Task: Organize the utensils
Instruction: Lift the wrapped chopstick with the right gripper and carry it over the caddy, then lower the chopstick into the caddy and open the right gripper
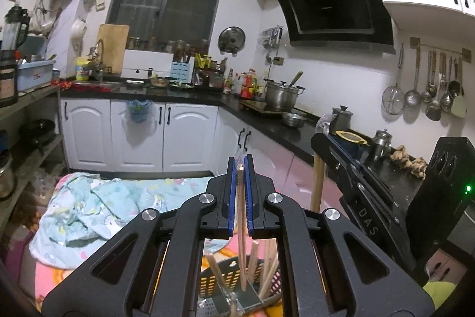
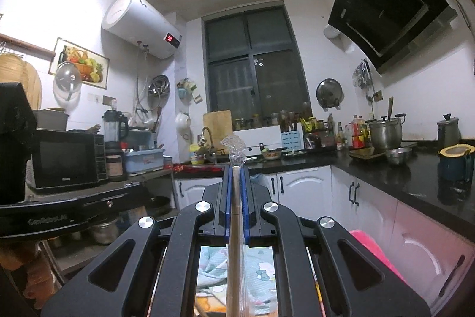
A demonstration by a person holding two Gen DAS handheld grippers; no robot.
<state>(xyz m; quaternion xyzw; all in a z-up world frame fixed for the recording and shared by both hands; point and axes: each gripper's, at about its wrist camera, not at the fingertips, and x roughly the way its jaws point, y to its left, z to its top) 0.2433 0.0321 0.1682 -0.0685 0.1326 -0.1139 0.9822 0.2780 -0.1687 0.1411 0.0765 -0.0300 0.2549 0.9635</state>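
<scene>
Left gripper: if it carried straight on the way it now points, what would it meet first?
Probably the white base cabinets under the black counter. The left gripper, shut on a wooden utensil handle, faces open floor space before them; depth is uncertain.

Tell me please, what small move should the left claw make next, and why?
Probably lower it: the left claw is shut on a chopstick that hangs over the black basket, where other chopsticks already stand.

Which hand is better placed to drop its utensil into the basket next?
Left, probably. Its gripper holds chopsticks right above the basket. The right gripper holds a wrapped stick over bedding, no basket in view.
</scene>
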